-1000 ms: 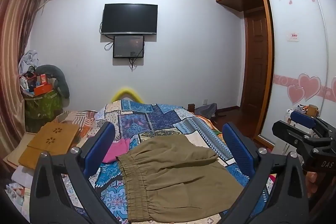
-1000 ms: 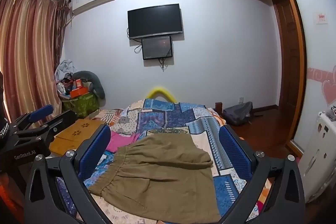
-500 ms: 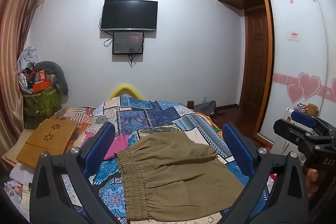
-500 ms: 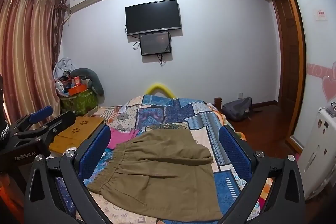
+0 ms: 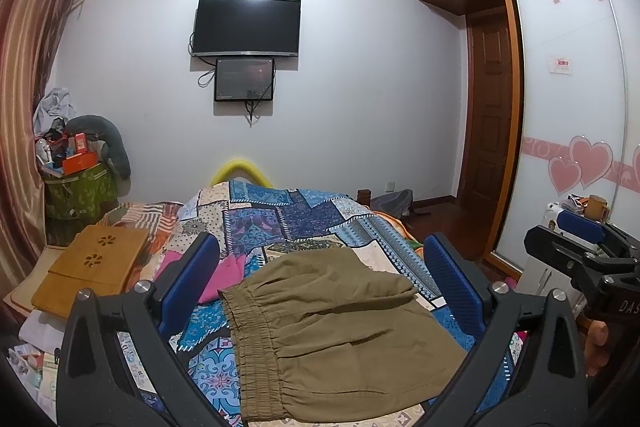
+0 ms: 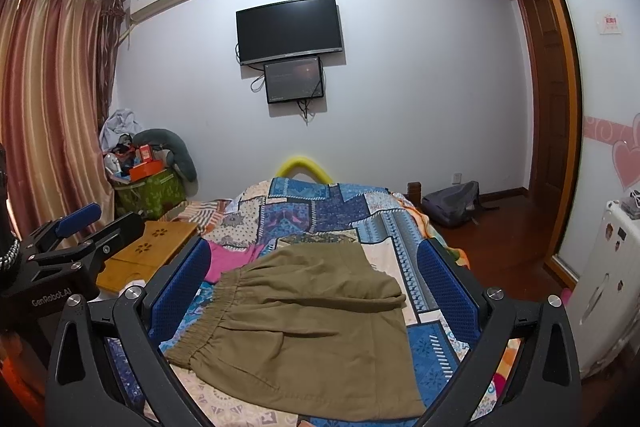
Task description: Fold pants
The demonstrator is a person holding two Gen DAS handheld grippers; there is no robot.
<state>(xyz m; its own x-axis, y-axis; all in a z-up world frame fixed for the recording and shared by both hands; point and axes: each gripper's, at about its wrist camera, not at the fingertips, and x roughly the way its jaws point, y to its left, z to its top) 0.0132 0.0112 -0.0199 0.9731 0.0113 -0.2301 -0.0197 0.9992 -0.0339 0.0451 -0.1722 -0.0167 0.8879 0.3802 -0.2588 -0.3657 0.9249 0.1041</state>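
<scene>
Below both wide-open grippers, folded pants (image 5: 336, 327) lie flat, untouched.

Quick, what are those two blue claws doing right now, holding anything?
Left gripper: open, holding nothing, above the pants.
Right gripper: open, holding nothing, also above the pants.

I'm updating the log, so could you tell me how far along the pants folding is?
Done: the olive pants lie on the patchwork bedspread, apparently already folded over.
In hand: nothing; the left tool and right tool are both open above them.
Left: any further fold; none is under way.
</scene>
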